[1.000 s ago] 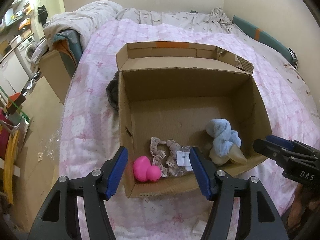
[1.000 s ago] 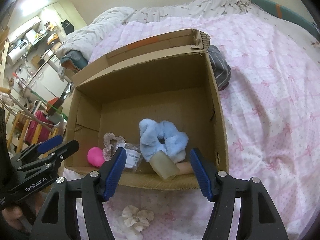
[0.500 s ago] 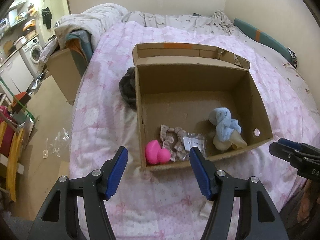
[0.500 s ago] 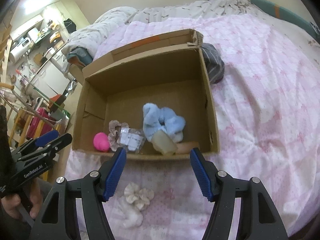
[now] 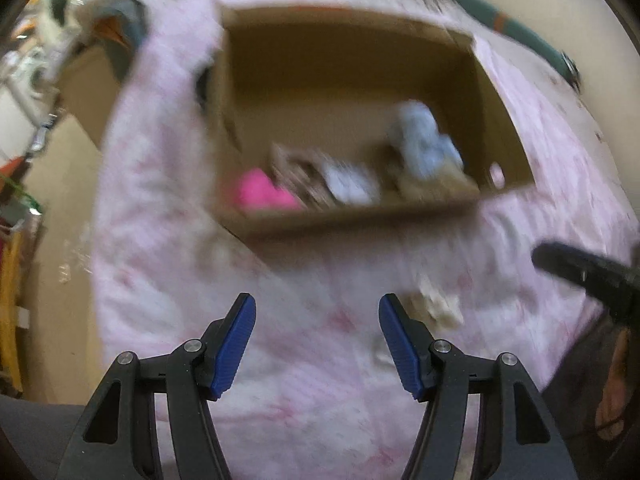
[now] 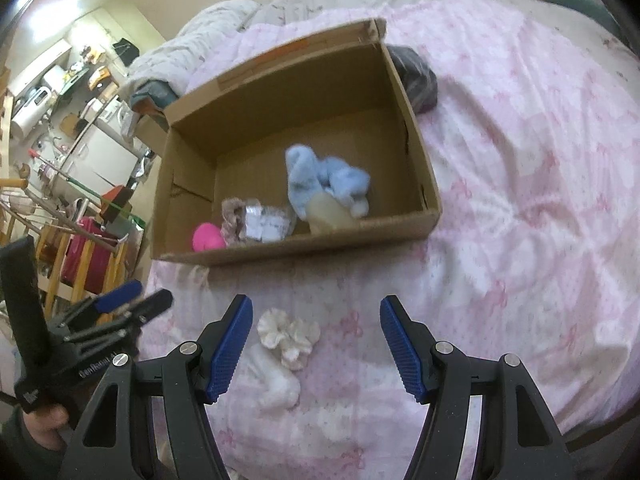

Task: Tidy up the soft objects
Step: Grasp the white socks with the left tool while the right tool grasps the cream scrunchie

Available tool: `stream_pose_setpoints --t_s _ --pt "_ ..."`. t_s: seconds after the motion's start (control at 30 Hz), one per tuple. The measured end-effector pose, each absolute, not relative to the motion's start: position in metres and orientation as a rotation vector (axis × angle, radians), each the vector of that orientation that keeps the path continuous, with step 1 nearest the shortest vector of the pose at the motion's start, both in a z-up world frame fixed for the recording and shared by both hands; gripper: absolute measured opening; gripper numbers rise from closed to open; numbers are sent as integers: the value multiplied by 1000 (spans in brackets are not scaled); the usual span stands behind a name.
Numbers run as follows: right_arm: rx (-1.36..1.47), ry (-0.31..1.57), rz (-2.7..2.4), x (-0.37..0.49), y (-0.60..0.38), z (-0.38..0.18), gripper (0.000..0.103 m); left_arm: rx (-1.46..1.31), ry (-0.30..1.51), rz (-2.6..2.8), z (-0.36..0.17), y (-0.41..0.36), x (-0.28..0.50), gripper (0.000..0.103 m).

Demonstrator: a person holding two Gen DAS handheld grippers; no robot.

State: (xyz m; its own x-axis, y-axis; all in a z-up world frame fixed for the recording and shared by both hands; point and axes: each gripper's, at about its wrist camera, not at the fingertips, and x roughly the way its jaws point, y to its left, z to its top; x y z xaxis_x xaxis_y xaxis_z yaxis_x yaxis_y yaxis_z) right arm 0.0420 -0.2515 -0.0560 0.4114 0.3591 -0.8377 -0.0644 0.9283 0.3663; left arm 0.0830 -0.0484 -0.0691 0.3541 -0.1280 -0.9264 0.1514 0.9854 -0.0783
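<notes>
With both my right tongs [image 6: 316, 340] and left tongs [image 5: 316, 340] wide open and empty, I'd pinch the light, squashy cream scrunchie [image 6: 289, 337] on the bed [image 6: 520, 200] across its ruffled middle.

The box [image 6: 420, 152] sits on the bed [image 6: 520, 160], ahead of both my grippers. Inside it, along the near wall, lie a ball [image 6: 207, 237] at the left, a scrunchie [image 6: 235, 220] touching a packet [image 6: 266, 222] beside it, then a fluffy scrunchie [image 6: 324, 180] with a sponge [image 6: 326, 213] before it. Behind the box's right far corner lies a bundle of cloth [image 6: 418, 78]. Nearer me, before the box, a frilly scrunchie [image 6: 288, 338] lies on the bed beside a sock [image 6: 276, 384], between my right gripper's [image 6: 316, 344] jaws. My left gripper [image 6: 132, 300] is to their left.
</notes>
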Motion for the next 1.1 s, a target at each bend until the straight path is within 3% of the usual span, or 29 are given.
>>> stream_pose_setpoints --t_s 0.2,0.33,0.63,0.7,0.77,0.8,0.83,1.1 --pt "307 1147 233 45 -258 -63 70 3 1332 -409 -100 -93 79 61" --pt "311 1165 212 47 -261 -68 70 16 1374 -467 -109 -110 75 71" --pt "314 1184 200 50 -263 -73 70 151 1429 -409 -140 -124 73 70" --pt "307 1188 200 51 -261 -74 70 182 1418 -407 -143 -131 72 62" --pt "299 1193 199 52 -260 -75 70 200 1413 -417 -143 -134 69 45" --pt "297 1195 198 52 -259 -76 70 206 1411 -420 -142 -135 68 29" --pt "296 1196 197 52 -259 -76 70 200 1417 -430 -142 -136 66 20" --pt "303 1198 191 53 -260 -77 70 130 1414 -400 -128 -114 62 20"
